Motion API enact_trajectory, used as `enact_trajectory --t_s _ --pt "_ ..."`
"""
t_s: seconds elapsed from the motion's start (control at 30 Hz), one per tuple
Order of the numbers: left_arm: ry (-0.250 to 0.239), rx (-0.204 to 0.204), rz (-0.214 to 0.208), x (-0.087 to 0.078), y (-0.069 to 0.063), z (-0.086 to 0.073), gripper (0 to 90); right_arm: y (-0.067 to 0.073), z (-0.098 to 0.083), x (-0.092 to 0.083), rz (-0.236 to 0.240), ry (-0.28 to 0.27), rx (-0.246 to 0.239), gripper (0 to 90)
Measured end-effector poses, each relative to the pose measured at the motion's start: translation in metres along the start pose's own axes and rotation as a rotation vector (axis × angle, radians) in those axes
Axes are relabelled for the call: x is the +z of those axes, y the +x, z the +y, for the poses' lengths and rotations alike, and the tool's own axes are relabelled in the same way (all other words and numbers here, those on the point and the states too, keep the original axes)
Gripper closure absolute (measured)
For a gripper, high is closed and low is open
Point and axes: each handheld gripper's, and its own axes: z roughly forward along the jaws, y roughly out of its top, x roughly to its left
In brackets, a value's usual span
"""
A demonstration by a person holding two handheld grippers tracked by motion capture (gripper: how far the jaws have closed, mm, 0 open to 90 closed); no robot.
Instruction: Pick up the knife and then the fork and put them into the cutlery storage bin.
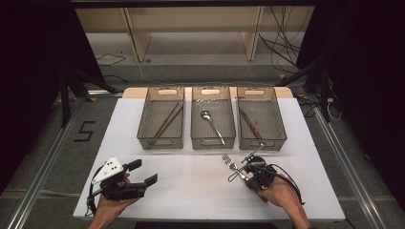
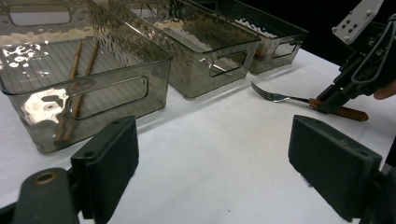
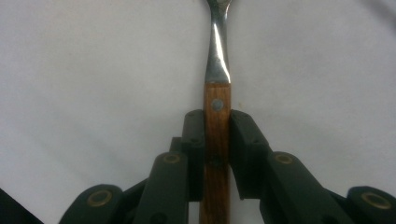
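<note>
On the counter's (image 1: 191,186) left, the left gripper (image 1: 142,172) is resting with its fingers (image 2: 109,163) spread wide, holding nothing. Beyond it, three bins are sitting in a row: the left bin (image 1: 161,141) with chopsticks (image 1: 165,124), the middle bin (image 1: 213,141) with a spoon (image 1: 211,124), the right bin (image 1: 261,141) with a knife (image 1: 250,125). The right gripper (image 1: 244,172) is clamping the fork (image 1: 234,168) by its wooden handle, long axis running straight out from the fingers (image 3: 243,149), tines pointing toward the bins. The right hand is nearer the fork.
</note>
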Motion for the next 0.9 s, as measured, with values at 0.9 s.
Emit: enact_trajectory --t_s 0.9 --pt "-0.003 -0.004 0.004 0.000 0.000 0.000 15.8 -0.016 0.007 -0.034 0.011 -0.142 -0.004 77.5"
